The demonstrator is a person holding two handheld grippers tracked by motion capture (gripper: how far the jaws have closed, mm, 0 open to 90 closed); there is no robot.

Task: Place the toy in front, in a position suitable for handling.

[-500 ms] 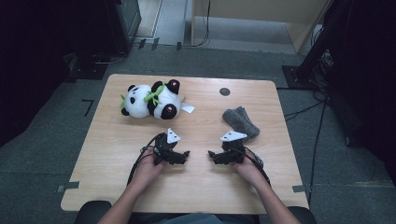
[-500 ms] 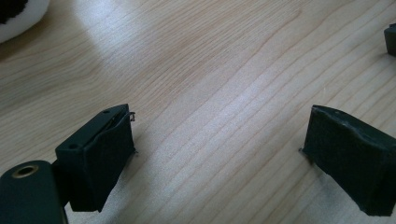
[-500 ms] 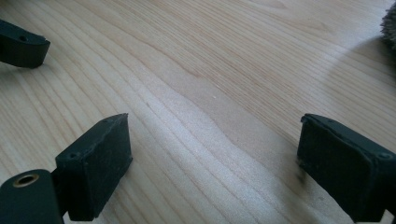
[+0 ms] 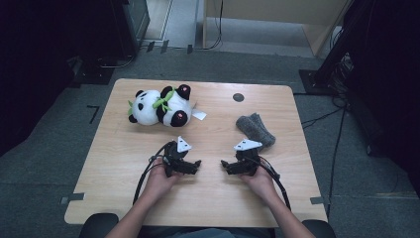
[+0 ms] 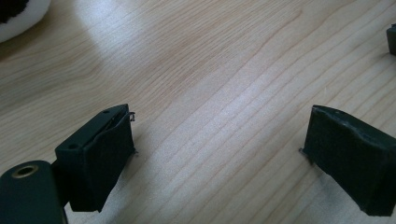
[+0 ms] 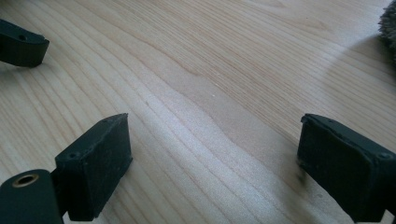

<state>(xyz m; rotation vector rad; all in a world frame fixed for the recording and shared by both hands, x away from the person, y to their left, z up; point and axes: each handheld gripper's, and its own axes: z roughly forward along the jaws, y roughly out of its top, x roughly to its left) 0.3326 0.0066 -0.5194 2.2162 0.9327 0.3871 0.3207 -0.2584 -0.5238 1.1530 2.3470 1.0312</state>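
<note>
I have both tongs resting low on the table (image 4: 119, 163), close to me. My left gripper (image 4: 190, 166) sits near the middle at about 6 o'clock, and my right gripper (image 4: 230, 166) is just beside it, at about 5 o'clock. Their tips face each other with a small gap of bare wood between them.

Both tongs are wide apart and hold nothing. In the left gripper view I see only wood between the two black jaws, and it is the same in the right gripper view.

The toy panda (image 4: 161, 106) lies on its side at about 11 o'clock, up and to the left of my left gripper. A bit of its white fur peeks in at the top left corner of the left gripper view (image 5: 18, 16). The grey sock (image 4: 255, 130) lies at about 2 o'clock, near my right gripper, just past it. Its fuzzy edge shows at the top right of the right gripper view (image 6: 388, 21).

From half a second ago, almost nothing has moved. The grippers, the panda and the sock sit where they were. So I think the work has not started yet. I guess each hand will reach up for the thing nearest to it.
</note>
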